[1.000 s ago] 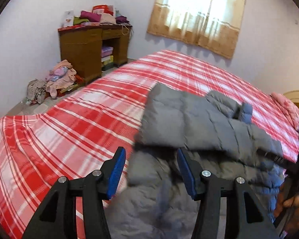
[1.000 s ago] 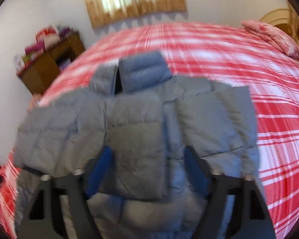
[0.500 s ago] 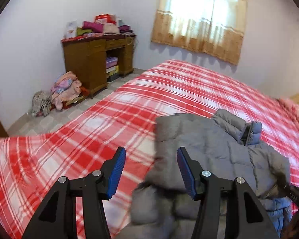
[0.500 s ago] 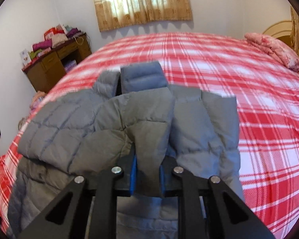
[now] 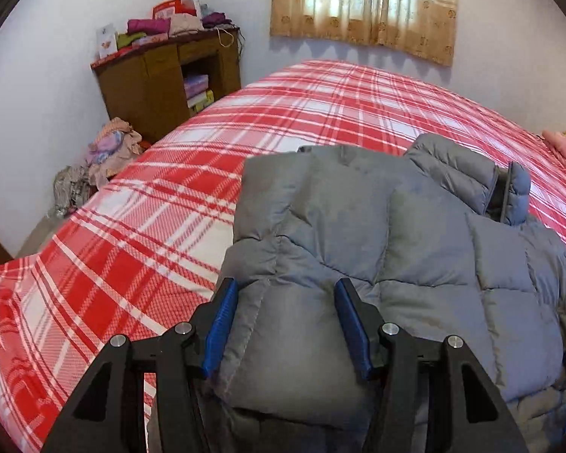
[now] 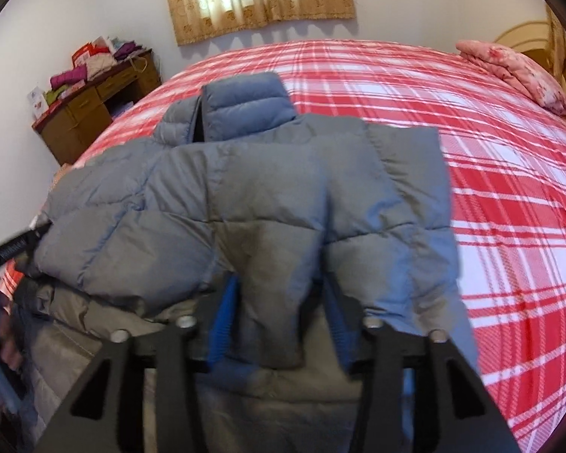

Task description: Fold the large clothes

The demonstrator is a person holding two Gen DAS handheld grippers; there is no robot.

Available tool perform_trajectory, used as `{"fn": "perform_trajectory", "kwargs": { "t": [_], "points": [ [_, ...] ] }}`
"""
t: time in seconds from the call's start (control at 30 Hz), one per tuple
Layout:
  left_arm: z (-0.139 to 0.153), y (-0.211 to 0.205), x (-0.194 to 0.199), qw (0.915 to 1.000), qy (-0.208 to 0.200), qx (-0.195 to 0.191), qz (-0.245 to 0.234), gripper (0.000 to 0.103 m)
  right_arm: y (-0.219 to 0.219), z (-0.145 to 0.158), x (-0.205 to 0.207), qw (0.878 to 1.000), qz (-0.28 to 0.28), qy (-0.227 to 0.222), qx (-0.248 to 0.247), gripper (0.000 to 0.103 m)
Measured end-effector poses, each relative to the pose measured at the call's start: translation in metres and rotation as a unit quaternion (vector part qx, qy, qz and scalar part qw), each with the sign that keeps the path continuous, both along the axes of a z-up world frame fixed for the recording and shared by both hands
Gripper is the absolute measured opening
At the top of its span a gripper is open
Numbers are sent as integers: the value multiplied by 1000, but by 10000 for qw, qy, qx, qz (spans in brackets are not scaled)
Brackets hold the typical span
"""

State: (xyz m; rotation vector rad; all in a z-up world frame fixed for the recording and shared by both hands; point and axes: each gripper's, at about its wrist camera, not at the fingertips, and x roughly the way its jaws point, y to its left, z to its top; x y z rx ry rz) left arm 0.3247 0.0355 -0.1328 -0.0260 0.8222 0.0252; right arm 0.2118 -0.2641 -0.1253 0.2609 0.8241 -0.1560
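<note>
Left gripper (image 5: pixel 285 322) fingers apart astride grey jacket (image 5: pixel 377 249), right gripper (image 6: pixel 279 319) fingers opening around sleeve

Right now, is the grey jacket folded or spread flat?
Partly folded: the grey jacket has both sleeves laid over its body, collar still extended on the bed.

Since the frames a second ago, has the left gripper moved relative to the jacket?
Yes. The left gripper has shifted right across the plaid bed; the grey jacket, earlier mostly to its right, now lies between its open fingers.
</note>
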Motion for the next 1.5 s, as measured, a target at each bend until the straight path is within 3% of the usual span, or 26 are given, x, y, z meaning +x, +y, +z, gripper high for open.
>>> {"fn": "perform_trajectory", "kwargs": {
  "t": [0.17,0.3,0.47,0.63,0.87,1.0,1.07,1.2,1.3,1.5],
  "points": [
    [21,-1,-3,9998,-147,-14,-108,55,-6,45,-13,9970,-280,-642,-320,53],
    [45,-12,7,9990,-396,87,-195,55,6,74,20,9956,-127,-868,-337,53],
    [37,-25,33,9991,-281,292,-150,55,8,50,72,9989,-223,-424,-21,52],
    [3,-26,39,9988,60,479,-111,55,19,2,72,9998,-162,72,53,52],
    [-18,-19,23,9987,-81,492,-142,55,26,-19,50,9999,-6,17,-145,52],
    [-29,-11,17,9995,-102,282,-109,57,16,-24,50,9999,5,-33,109,51],
    [-33,-6,20,9998,-42,165,-78,57,17,-24,52,10000,-4,2,22,51],
    [-33,-17,18,9986,-120,505,-45,57,26,-22,54,9996,3,118,-237,51],
    [-33,-18,17,9984,-148,545,-19,57,26,-9,55,9992,-27,261,-302,51],
    [-29,-20,14,9966,-282,760,160,61,5,46,89,9982,-432,-152,387,57]
  ]
}}
